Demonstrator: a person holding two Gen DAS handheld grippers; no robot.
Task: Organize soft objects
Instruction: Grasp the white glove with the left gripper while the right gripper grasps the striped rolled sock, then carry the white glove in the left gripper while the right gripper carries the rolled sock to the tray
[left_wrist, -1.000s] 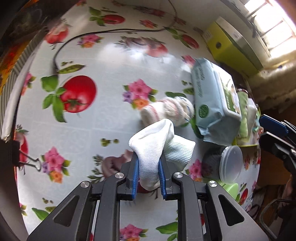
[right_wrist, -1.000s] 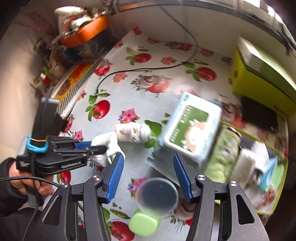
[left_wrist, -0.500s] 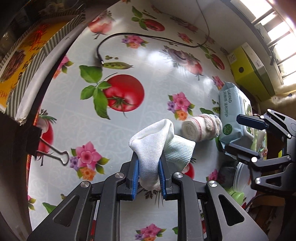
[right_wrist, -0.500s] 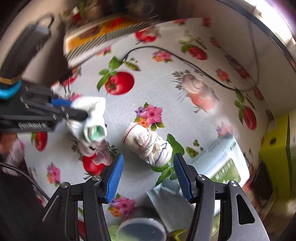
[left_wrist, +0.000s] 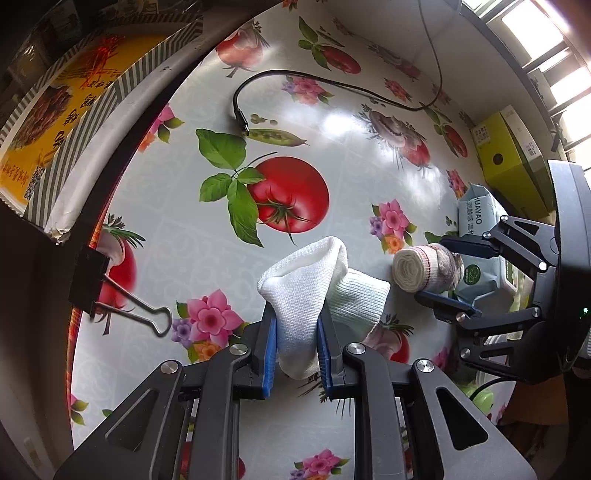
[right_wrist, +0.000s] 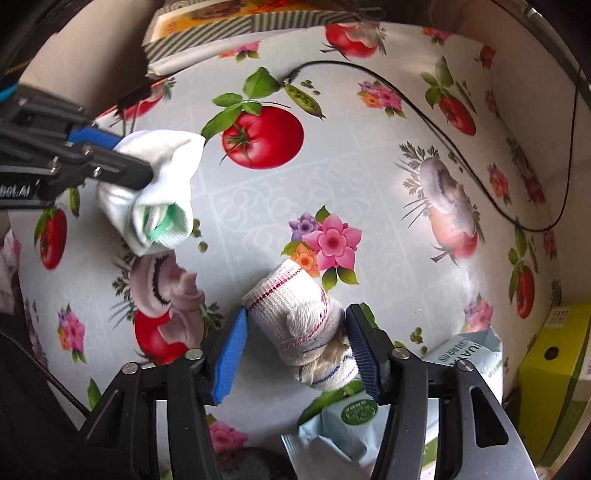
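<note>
Right gripper jaws closing, straddled rolled cloth, long axis slanting between them; left gripper clenched on white sock.

Glossy tablecloth; knitted sock; coarse woven cloth roll.

Rolled cloth on table — wipes pack just beside

White sock, red-striped cloth roll, tomato-and-flower tablecloth, yellow box.
</note>
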